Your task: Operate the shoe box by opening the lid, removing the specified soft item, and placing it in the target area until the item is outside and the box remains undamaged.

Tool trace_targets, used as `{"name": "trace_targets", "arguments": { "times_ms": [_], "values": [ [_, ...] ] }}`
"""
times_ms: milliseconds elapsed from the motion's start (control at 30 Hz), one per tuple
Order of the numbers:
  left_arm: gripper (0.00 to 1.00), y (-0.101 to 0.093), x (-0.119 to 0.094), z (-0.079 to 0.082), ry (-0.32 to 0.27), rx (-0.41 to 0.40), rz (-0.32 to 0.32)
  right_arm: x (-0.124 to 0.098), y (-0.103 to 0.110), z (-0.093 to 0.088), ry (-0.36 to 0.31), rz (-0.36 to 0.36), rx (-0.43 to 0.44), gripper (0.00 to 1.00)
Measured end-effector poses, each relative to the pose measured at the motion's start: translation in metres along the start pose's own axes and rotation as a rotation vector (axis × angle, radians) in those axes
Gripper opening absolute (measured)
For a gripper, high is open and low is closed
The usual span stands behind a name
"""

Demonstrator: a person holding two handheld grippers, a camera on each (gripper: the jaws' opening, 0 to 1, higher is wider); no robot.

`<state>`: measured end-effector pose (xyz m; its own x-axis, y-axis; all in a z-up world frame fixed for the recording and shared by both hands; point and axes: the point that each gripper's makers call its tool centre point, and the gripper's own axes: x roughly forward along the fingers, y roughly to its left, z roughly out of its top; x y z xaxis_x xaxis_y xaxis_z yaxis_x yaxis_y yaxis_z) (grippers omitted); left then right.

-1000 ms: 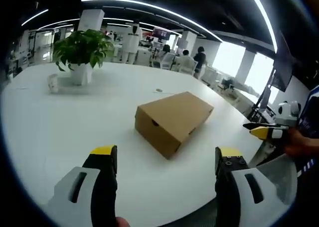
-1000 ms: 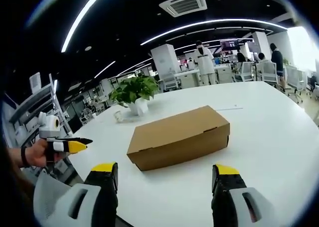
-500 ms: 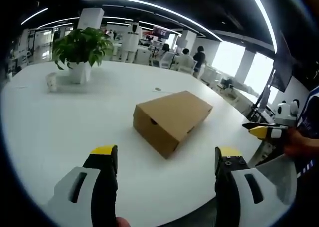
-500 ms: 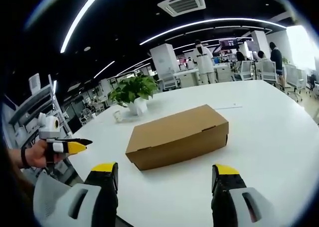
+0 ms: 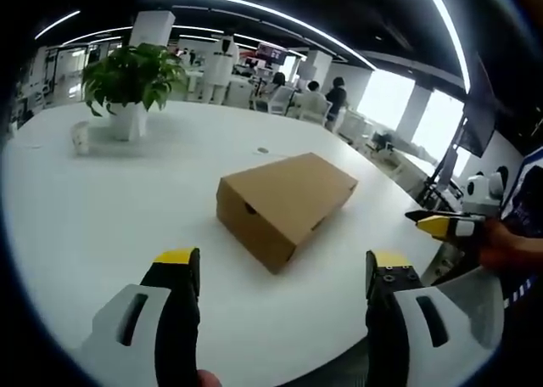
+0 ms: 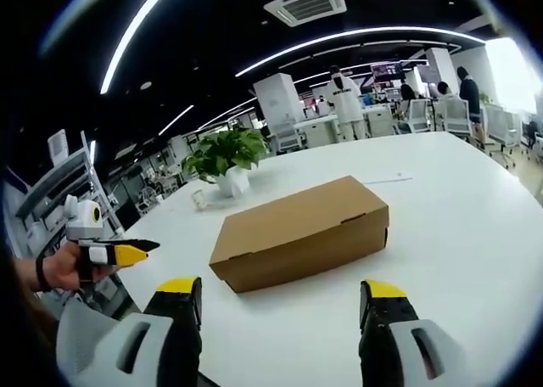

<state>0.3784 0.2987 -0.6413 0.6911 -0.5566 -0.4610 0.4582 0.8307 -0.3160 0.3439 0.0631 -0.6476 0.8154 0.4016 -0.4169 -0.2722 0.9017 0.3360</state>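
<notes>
I have the shoe box [image 5: 284, 202] lying closed on the white surface [image 5: 102, 200], toward the near edge and well apart from the potted plant [image 5: 129, 81] and the small cup [image 5: 81, 137] that stand together nearer the far side. In the right gripper view the same box [image 6: 299, 231] sits ahead of me with its lid flat and a long side facing my tongs.

My left tongs [image 5: 284, 277] are spread wide with nothing between the yellow tips, hovering short of the box over the near edge of the surface. My right tongs [image 6: 280, 306] are likewise released and empty, also short of the box. Each shows in the other's view, off to the side: the right tongs [image 5: 441, 226] in a hand at the right of the left gripper view, the left tongs [image 6: 119, 253] at the left of the right gripper view; I cannot tell how those stand from there.

I judge the box to be thin corrugated card: light, stiff along its folds, easily dented or torn if pinched hard. It will likely slide on this smooth surface, so I would steady one end with one pair of tongs and lift the lid's front lip with the other, gently. The soft item is inside, unseen.
</notes>
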Motion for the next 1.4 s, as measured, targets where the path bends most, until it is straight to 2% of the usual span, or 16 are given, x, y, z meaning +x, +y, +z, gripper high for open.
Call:
{"name": "trace_targets", "arguments": {
  "times_ms": [567,967,1400],
  "values": [
    [0.78,-0.011,0.023,-0.005,0.029,-0.002,-0.027,0.015,-0.019,0.005,0.009,-0.001,0.036,0.73],
    [0.76,-0.016,0.044,0.005,0.021,-0.03,-0.05,0.031,-0.057,0.022,-0.007,-0.029,0.086,0.72],
    [0.76,-0.009,0.071,-0.002,0.059,-0.041,-0.028,0.058,-0.094,0.039,-0.001,-0.034,0.119,0.72]
  ]
}}
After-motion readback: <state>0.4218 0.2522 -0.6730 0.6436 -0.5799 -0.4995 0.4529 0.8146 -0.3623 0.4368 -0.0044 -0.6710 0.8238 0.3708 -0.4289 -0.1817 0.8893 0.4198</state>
